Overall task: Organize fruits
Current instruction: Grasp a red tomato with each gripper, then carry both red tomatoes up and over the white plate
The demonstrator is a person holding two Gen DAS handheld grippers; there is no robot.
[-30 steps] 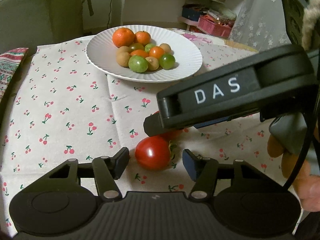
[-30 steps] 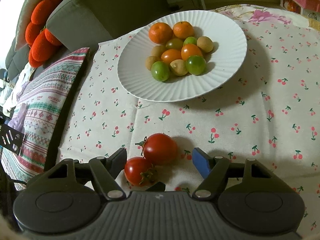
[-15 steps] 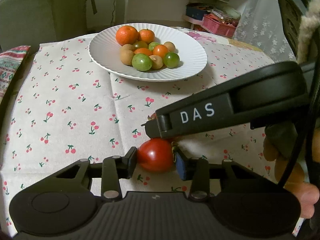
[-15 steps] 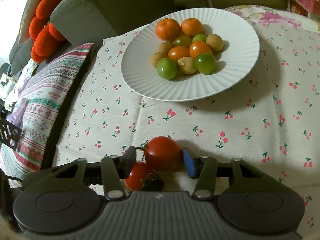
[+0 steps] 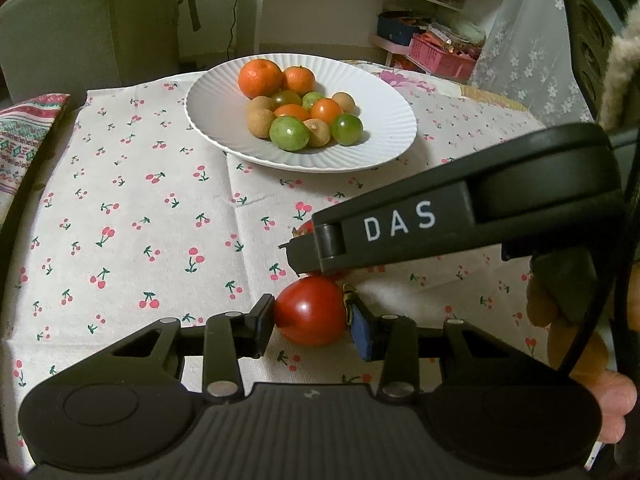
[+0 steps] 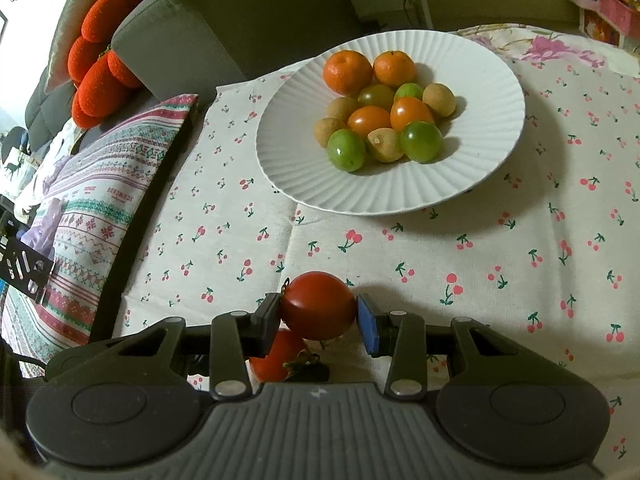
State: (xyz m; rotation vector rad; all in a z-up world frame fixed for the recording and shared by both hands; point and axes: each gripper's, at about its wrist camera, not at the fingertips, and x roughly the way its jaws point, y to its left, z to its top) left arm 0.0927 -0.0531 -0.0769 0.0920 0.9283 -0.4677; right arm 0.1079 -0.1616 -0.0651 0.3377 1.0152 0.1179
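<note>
Our left gripper [image 5: 310, 322] is clamped on a red tomato [image 5: 310, 310], pads pressing both its sides, the fruit resting on the cherry-print cloth [image 5: 132, 208]. Our right gripper [image 6: 318, 318] is likewise closed around the second red tomato [image 6: 318, 306], gripped at its widest part; in that view the first tomato peeks out low, just behind and touching or nearly so. From the left wrist view, the right tool crosses just above the left one's fruit.

Further out, the white ribbed plate [image 6: 492, 148] sits well apart across the cloth. It holds two mandarins, several green and orange cherry tomatoes and some tan longan-like fruits, heaped near its middle.

We judge the sorting nearly finished: only these two tomatoes lie off the plate, both are grasped, and carrying them over remains.
</note>
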